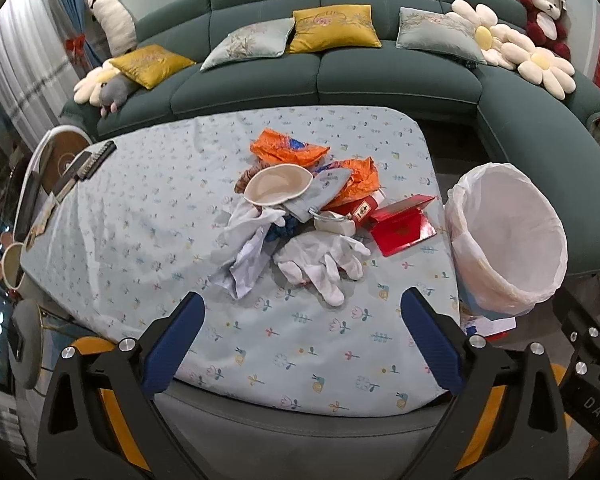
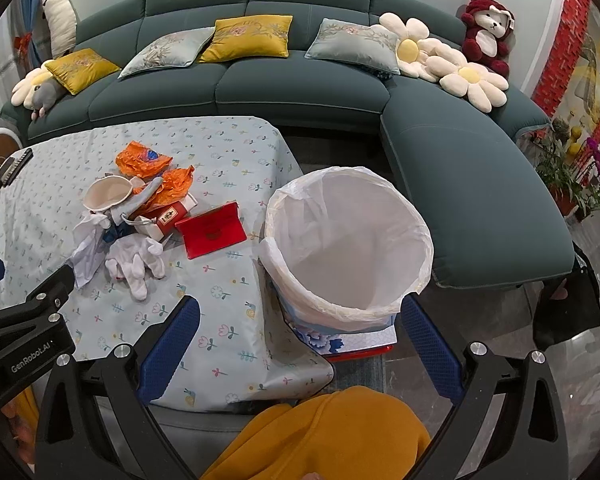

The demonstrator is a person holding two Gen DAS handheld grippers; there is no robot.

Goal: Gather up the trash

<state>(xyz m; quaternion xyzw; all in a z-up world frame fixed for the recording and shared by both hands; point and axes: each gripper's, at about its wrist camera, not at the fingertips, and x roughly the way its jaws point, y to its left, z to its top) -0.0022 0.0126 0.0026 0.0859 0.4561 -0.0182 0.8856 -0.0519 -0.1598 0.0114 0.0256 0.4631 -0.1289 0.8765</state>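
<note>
Both grippers hang spread and empty: the left gripper [image 1: 302, 336] over the near worktop [image 1: 148, 216], the right gripper [image 2: 300, 340] above the lined bin [image 2: 348, 240]. The trash heap [image 1: 300, 200], with white gloves [image 1: 324, 260] and a red packet [image 1: 404, 224], lies mid-worktop, just left of the bin.
</note>
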